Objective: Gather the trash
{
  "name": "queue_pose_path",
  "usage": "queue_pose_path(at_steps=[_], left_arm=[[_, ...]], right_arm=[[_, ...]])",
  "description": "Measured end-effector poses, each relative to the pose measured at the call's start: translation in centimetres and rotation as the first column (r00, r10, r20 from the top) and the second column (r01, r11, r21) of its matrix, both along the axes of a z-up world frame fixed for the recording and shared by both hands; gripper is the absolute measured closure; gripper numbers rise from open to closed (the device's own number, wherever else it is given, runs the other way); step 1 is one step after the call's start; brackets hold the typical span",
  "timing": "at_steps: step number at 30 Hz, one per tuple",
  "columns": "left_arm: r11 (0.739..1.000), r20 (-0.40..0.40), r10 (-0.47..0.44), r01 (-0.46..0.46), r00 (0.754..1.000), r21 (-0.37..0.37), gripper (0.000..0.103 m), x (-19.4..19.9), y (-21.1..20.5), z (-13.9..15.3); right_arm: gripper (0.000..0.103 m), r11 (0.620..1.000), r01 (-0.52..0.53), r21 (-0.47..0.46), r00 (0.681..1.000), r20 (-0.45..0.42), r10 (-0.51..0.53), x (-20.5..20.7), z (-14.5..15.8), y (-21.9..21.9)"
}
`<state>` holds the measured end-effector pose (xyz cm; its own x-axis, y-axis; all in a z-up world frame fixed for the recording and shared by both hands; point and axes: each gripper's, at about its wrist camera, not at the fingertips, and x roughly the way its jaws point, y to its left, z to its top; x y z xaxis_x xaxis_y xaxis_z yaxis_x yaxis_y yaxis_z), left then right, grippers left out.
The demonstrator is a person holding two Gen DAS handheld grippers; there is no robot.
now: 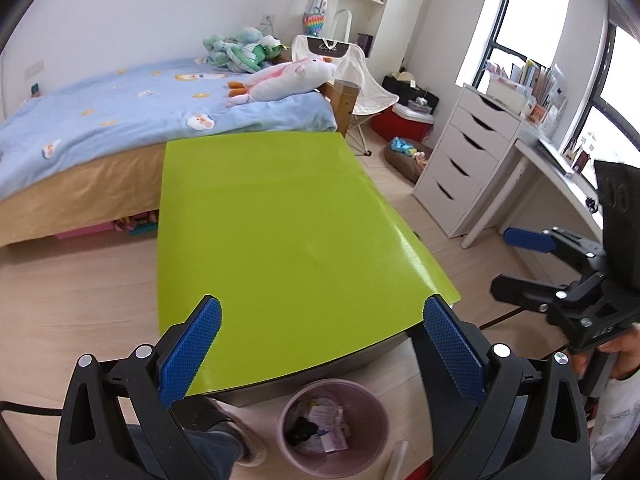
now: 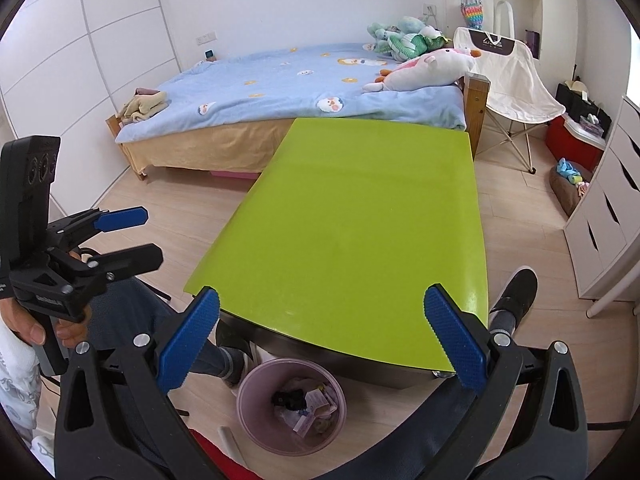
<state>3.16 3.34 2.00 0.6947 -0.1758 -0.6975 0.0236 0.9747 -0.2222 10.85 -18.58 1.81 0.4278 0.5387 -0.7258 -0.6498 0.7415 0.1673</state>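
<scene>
A pink trash bin (image 1: 334,426) stands on the floor at the near edge of the green table (image 1: 280,220). It holds paper scraps, wrappers and a black item. It also shows in the right wrist view (image 2: 291,404). My left gripper (image 1: 322,320) is open and empty, above the table's near edge and the bin. My right gripper (image 2: 322,316) is open and empty, also above the table's near edge. The right gripper shows at the right of the left wrist view (image 1: 516,264), and the left gripper at the left of the right wrist view (image 2: 144,236). I see nothing on the green tabletop (image 2: 352,216).
A bed (image 1: 120,112) with plush toys is behind the table. A white folding chair (image 2: 508,76), a red box (image 1: 404,122) and white drawers (image 1: 464,160) stand to the right. The person's legs and shoes (image 2: 516,292) are beside the bin.
</scene>
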Motion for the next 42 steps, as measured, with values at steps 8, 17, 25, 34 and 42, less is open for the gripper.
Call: queue_pose_path(at_steps=[8, 17, 25, 34, 42], left_arm=[[1.0, -0.003, -0.01, 0.01, 1.0, 0.009, 0.006, -0.19, -0.46, -0.01], [1.0, -0.02, -0.005, 0.006, 1.0, 0.018, 0.006, 0.02, -0.48, -0.08], [1.0, -0.021, -0.005, 0.006, 1.0, 0.019, 0.006, 0.03, -0.52, -0.13], [1.0, -0.022, -0.006, 0.006, 1.0, 0.02, 0.006, 0.13, -0.4, -0.06], [1.0, -0.022, -0.005, 0.006, 1.0, 0.02, 0.006, 0.08, -0.46, -0.1]], right_arm=[[0.003, 1.0, 0.002, 0.0, 1.0, -0.006, -0.002, 0.13, -0.04, 0.02], [0.003, 1.0, 0.002, -0.003, 1.0, -0.007, -0.002, 0.07, -0.13, 0.09], [0.003, 1.0, 0.0, -0.003, 1.0, -0.008, 0.0, 0.05, -0.16, 0.08], [0.003, 1.0, -0.002, -0.002, 1.0, -0.008, 0.002, 0.03, -0.16, 0.09], [0.003, 1.0, -0.004, -0.004, 1.0, -0.01, 0.004, -0.12, -0.2, 0.24]])
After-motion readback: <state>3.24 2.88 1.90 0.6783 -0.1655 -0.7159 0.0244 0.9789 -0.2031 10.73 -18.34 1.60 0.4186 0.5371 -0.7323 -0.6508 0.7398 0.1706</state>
